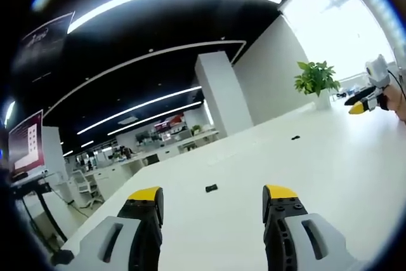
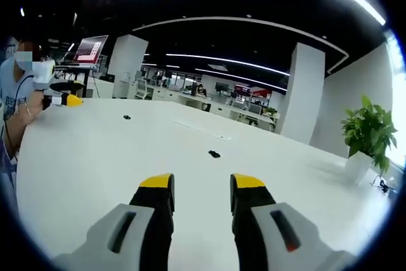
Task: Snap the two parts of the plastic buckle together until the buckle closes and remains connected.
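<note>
Item one, nearest: my left gripper and right gripper, both spread wide and empty, touching nothing, hovering over the white table. Item two, farther: two black buckle parts, lying well apart on the table, one buckle half ahead of the left jaws, the other buckle half ahead of the right; presumably each gripper faced its own piece. Item three, beyond: potted plant.
</note>
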Demonstrator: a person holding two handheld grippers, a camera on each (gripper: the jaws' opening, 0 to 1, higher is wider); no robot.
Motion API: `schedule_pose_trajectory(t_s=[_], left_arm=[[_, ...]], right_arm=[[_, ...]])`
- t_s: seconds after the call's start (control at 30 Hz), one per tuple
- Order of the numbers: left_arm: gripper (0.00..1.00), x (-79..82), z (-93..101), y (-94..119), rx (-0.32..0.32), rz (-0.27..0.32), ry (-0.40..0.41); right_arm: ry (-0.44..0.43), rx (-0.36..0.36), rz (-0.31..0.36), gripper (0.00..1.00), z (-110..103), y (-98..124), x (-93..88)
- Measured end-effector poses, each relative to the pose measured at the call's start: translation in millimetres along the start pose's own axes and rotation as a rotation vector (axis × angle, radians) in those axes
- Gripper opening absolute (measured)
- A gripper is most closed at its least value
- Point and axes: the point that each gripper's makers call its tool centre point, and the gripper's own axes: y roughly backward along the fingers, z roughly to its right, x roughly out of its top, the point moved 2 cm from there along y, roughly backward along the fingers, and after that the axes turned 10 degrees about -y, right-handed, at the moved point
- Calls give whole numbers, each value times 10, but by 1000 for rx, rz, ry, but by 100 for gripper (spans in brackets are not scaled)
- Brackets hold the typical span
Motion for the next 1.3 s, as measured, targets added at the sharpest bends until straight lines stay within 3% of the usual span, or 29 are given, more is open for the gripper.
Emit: schedule_pose_trajectory(t_s=[0.13,0.53,0.67,0.73,0.9,1.13,1.3], left_arm=[[64,-2,-31,16,13,4,9],[64,25,82,18,-37,22,-1],[64,19,119,14,-60,16,1],[63,28,130,20,-75,20,21],[61,65,117,8,-92,34,54],[61,125,79,-3,-87,22,29],[61,194,36,24,-105,14,26]], right_arm=[[3,-1,-7,35,4,3,-15],[9,-19,-62,35,41,-4,-131],[18,-39,-25,35,58,58,-62],[64,-73,-24,35,87,82,-39],[-12,-12,30,34,27,100,16],[-69,33,61,34,-17,118,49],[-80,32,66,34,-12,114,57]])
